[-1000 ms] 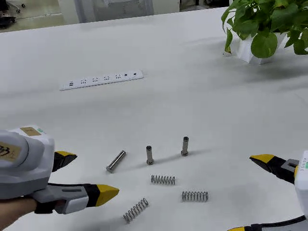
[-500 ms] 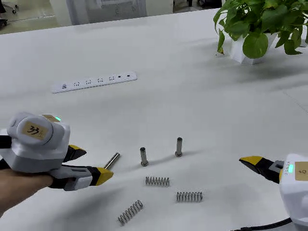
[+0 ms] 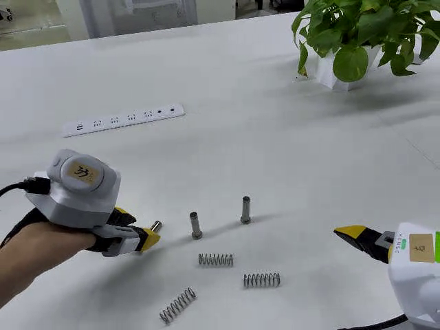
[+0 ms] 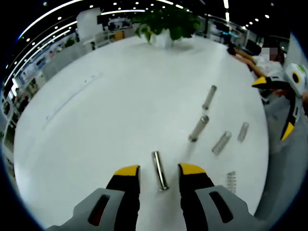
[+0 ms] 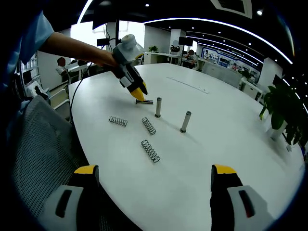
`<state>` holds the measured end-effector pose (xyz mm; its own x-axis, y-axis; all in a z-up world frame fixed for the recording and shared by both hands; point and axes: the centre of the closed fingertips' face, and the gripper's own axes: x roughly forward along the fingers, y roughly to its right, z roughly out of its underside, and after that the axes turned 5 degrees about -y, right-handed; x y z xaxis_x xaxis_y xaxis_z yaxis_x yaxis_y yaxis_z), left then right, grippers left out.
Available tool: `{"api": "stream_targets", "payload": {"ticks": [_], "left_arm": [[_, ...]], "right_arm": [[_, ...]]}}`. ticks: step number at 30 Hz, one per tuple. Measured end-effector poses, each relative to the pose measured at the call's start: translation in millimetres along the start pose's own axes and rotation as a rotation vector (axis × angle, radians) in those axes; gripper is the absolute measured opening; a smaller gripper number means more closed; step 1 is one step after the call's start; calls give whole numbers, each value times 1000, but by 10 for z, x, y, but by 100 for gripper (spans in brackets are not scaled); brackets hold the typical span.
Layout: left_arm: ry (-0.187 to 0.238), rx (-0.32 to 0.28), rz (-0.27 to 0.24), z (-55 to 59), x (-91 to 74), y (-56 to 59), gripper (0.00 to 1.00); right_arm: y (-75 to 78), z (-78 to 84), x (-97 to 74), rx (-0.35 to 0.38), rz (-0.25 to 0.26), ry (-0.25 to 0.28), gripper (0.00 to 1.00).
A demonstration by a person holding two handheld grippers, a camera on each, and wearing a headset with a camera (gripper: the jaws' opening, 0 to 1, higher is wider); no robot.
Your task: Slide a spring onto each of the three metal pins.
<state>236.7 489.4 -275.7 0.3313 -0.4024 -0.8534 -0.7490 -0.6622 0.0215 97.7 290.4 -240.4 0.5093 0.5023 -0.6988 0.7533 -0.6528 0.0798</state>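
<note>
One metal pin lies flat on the white table, between the open jaws of my left gripper, which straddle it without clamping. In the head view, that gripper covers most of the lying pin. Two more pins stand upright to its right, the nearer pin and the farther pin. Three springs lie in front of them: a middle spring, a right spring and a left spring. My right gripper is held wide open and empty, well short of the springs.
A white power strip lies at the far left of the table. A potted plant stands at the far right corner. A black cable trails from my left gripper.
My left gripper has moved forward and right to the lying pin and narrowed its jaws around it. The right gripper has stayed low at the right.
</note>
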Motion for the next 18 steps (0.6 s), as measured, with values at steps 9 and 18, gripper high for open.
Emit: {"api": "stream_targets", "payload": {"ticks": [9, 18], "left_arm": [[-60, 12, -2, -19, 161, -18, 22], [-109, 63, -11, -21, 231, 10, 23]], "right_arm": [[1, 38, -45, 15, 15, 3, 97], [25, 81, -99, 30, 30, 5, 97]]}}
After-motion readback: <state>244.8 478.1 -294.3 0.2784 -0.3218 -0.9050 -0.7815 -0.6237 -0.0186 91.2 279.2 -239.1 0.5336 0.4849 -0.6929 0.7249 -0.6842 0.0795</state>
